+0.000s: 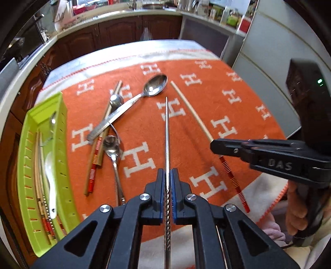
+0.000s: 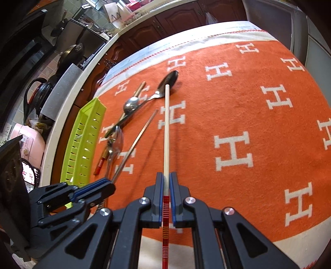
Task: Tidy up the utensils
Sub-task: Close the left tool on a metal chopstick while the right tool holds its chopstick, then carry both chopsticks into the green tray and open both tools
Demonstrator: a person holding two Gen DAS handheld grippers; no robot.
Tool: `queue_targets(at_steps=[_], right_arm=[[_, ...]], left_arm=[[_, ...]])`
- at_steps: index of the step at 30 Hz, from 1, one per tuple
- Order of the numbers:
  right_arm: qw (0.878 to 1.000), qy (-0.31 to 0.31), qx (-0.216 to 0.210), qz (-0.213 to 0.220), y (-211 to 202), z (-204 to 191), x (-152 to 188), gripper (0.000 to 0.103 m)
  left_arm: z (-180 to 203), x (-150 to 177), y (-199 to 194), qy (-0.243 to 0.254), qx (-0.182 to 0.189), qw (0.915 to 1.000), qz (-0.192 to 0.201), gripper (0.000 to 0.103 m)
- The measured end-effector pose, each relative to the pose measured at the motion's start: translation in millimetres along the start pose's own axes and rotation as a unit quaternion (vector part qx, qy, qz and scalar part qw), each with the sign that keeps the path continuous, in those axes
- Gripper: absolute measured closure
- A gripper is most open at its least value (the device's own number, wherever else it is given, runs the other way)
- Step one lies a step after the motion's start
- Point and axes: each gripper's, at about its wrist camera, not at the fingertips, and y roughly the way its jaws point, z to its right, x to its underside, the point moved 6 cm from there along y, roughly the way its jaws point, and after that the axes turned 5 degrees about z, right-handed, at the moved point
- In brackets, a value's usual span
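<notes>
Orange H-patterned blanket (image 1: 206, 99) covers the table before wooden cabinets (image 1: 115, 31).

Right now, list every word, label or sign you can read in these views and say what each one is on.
"DAS": raised letters on the black body of the right hand-held gripper, seen from the left wrist view.
"H": large white letter repeated all over the orange cloth on the table.
Bottles and packets on the far counter: labels too small and blurred to read.
Green tray and the utensils: no text I can make out.
</notes>
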Motion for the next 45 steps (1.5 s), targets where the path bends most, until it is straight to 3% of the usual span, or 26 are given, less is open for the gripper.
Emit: queue_targets(at_steps=[8, 16, 23, 29, 39, 45], right_arm=[[0.999, -0.014, -0.027, 0.011, -13.8, -28.5, -6.3, 0.097], [0.996, -0.035, -0.080, 0.013, -19.7, -81.3, -23.7, 0.098], [0.991, -0.052, -0.122, -0.008, 9.7, -146.9, -39.2, 0.098], [0.990, -0.048, -0.129, -0.030, 53.5, -187.8, -46.6, 0.097], [0.990, -0.054, -0.116, -0.065, 108.7, -218.1, -44.4, 0.097], [0.989, -0.048, -0.110, -0.081, 129.4, -225.6, -42.8, 0.097]], left_arm=[[-33.1, -9.7, -49.7, -0.028, -0.017, 0.9978, 0.059, 0.100], [-115.1, -3.2, -79.0, -0.087, -0.101, 0.9868, 0.092, 0.100], [-182.4, 20.9, -77.7, -0.131, -0.157, 0.9744, 0.092, 0.100], [-215.3, 38.4, -61.6, -0.156, -0.161, 0.9711, 0.083, 0.100], [-227.1, 50.4, -40.6, -0.178, -0.151, 0.9704, 0.061, 0.099], [-234.2, 51.1, -44.5, -0.208, -0.136, 0.9663, 0.068, 0.090]])
